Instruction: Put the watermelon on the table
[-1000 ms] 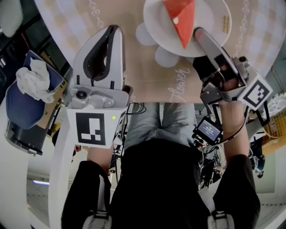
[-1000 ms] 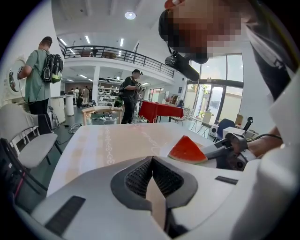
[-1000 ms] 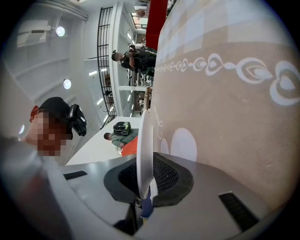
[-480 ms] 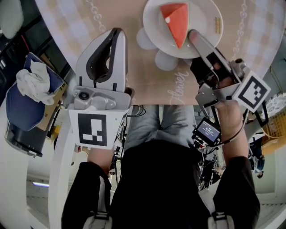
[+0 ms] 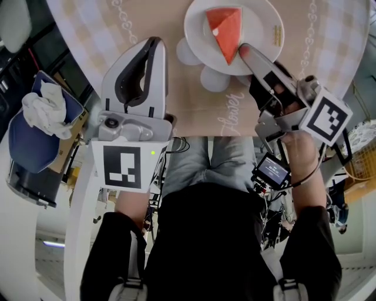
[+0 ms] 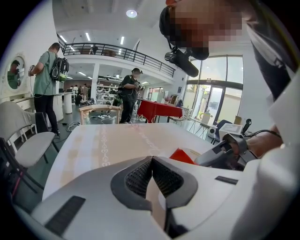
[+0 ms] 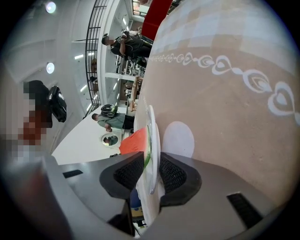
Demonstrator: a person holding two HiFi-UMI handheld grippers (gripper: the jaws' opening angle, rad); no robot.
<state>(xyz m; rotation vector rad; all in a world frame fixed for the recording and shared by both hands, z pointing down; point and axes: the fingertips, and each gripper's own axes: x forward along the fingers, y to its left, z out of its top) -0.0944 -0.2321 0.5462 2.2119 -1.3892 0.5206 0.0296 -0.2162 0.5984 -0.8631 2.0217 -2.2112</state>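
Note:
A red watermelon slice (image 5: pixel 226 29) with a green rind lies on a white plate (image 5: pixel 264 17) on the tan patterned table (image 5: pixel 176 106). My right gripper (image 5: pixel 244 50) reaches the plate's near rim. In the right gripper view the plate's rim (image 7: pixel 152 140) stands between the jaws with the watermelon slice (image 7: pixel 133 142) behind it. The jaws of the right gripper (image 7: pixel 151 161) have just been opening, and a gap shows beside the rim. My left gripper (image 5: pixel 147 44) hovers over the table left of the plate. The left gripper (image 6: pixel 152 158) is shut and holds nothing.
A blue bag with a white cloth (image 5: pixel 38 117) sits off the table's left edge. A white chair (image 6: pixel 23 145) stands left of the table. People and a red table (image 6: pixel 159 110) are far behind. The person's lap lies below the table's near edge.
The plate with the slice has shifted a little left and the slice looks smaller and flatter. My right gripper followed it, turning slightly. The left gripper has not moved.

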